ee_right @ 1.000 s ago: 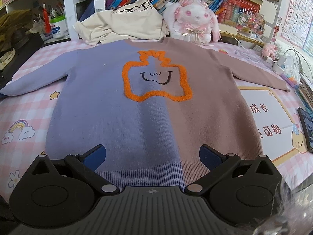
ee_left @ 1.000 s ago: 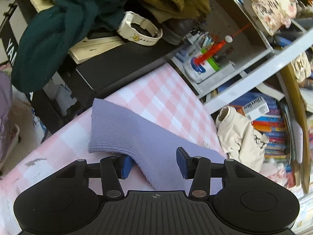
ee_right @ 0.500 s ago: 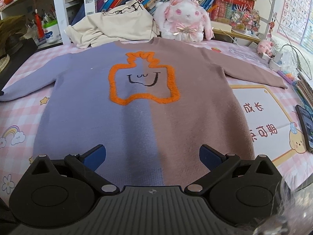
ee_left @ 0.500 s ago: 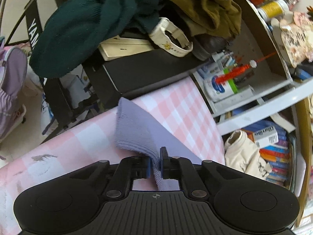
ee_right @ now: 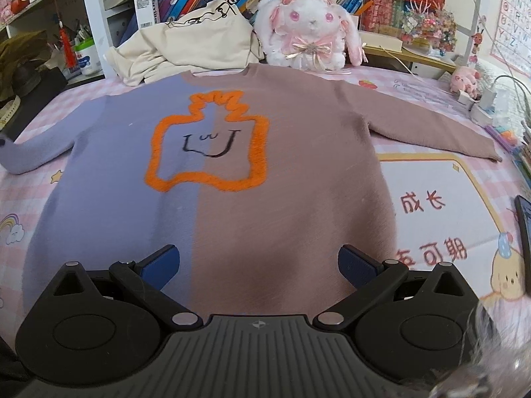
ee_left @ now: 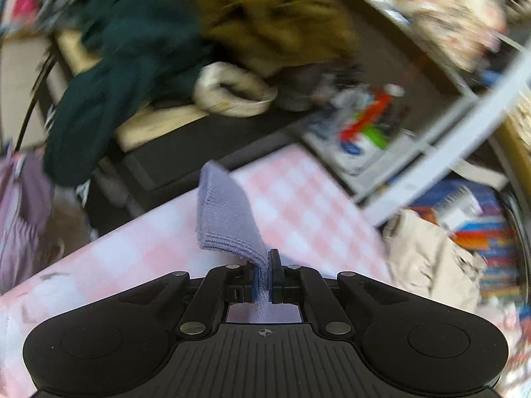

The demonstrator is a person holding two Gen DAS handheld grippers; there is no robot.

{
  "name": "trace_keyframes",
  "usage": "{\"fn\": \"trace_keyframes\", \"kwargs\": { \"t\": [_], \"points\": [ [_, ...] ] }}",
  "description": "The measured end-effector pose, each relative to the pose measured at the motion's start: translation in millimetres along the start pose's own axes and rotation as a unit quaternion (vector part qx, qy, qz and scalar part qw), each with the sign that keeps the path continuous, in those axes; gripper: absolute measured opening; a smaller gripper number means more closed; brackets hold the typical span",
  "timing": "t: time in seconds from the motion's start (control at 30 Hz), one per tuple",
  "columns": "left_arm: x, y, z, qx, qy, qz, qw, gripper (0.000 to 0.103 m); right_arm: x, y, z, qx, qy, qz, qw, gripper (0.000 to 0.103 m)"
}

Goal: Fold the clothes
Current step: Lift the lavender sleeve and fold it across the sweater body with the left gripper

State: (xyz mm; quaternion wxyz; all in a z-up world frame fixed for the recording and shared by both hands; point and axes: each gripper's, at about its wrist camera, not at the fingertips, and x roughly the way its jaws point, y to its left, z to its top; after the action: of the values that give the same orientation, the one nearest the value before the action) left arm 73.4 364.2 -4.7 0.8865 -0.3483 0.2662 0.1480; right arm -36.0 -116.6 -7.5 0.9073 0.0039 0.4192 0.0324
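Pinching lilac sleeve cuff (ee_left: 229, 222), left gripper (ee_left: 264, 273); right gripper (ee_right: 259, 262) spread over sweater (ee_right: 265, 172).

White bookshelf (ee_right: 96, 16) crammed with books, pink checked tablecloth (ee_right: 431, 199), alphabet poster (ee_right: 514, 20) on wall

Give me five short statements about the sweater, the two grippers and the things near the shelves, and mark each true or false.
1. The left gripper is shut on the purple sleeve cuff. True.
2. The right gripper is clamped on the sweater hem. False: its jaws stand wide apart over the sweater, gripping nothing.
3. The sweater is purple on one half and brown on the other. True.
4. The plush rabbit lies on the sweater's orange design. False: it sits beyond the collar, by the books.
5. The brown sleeve is folded across the chest. False: it lies stretched out sideways.
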Motion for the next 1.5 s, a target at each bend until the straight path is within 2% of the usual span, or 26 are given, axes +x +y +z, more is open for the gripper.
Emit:
{"fn": "trace_keyframes", "kwargs": {
  "t": [0.2, 0.4, 0.53, 0.7, 0.97, 1.27, 1.4, 1.43, 1.5],
  "points": [
    [-16.6, -78.7, -13.2, 0.058, -0.01, -0.061, 0.9964, 0.004, 9.4, -30.2, 10.4, -0.011, 0.004, 0.03, 0.999, 0.103],
    [-24.4, -162.8, -36.4, 0.092, -0.005, -0.127, 0.9876, 0.004, 16.0, -54.5, 16.8, -0.034, 0.008, 0.067, 0.997, 0.103],
    [-22.0, -211.5, -59.9, 0.109, 0.01, -0.156, 0.9816, 0.004, 18.9, -70.3, 18.0, -0.043, 0.015, 0.087, 0.995, 0.103],
    [-18.6, -262.5, -92.1, 0.148, 0.023, -0.166, 0.9747, 0.004, 22.5, -87.4, 17.6, -0.054, 0.022, 0.107, 0.993, 0.103],
    [-5.4, -313.3, -136.3, 0.172, 0.049, -0.174, 0.9683, 0.004, 29.8, -110.1, 17.2, -0.065, 0.034, 0.132, 0.989, 0.103],
    [22.4, -335.9, -179.5, 0.19, 0.098, -0.158, 0.9639, 0.004, 33.1, -121.8, 14.3, -0.074, 0.046, 0.14, 0.986, 0.103],
    [29.5, -343.1, -196.6, 0.217, 0.114, -0.149, 0.958, 0.005, 33.5, -127.0, 13.0, -0.071, 0.05, 0.139, 0.987, 0.103],
    [30.8, -345.5, -200.5, 0.226, 0.118, -0.143, 0.9564, 0.006, 33.9, -128.2, 13.1, -0.069, 0.051, 0.139, 0.987, 0.103],
    [32.4, -349.0, -206.8, 0.232, 0.132, -0.139, 0.9537, 0.023, 34.3, -130.3, 13.3, -0.067, 0.052, 0.139, 0.987, 0.103]
  ]
}}
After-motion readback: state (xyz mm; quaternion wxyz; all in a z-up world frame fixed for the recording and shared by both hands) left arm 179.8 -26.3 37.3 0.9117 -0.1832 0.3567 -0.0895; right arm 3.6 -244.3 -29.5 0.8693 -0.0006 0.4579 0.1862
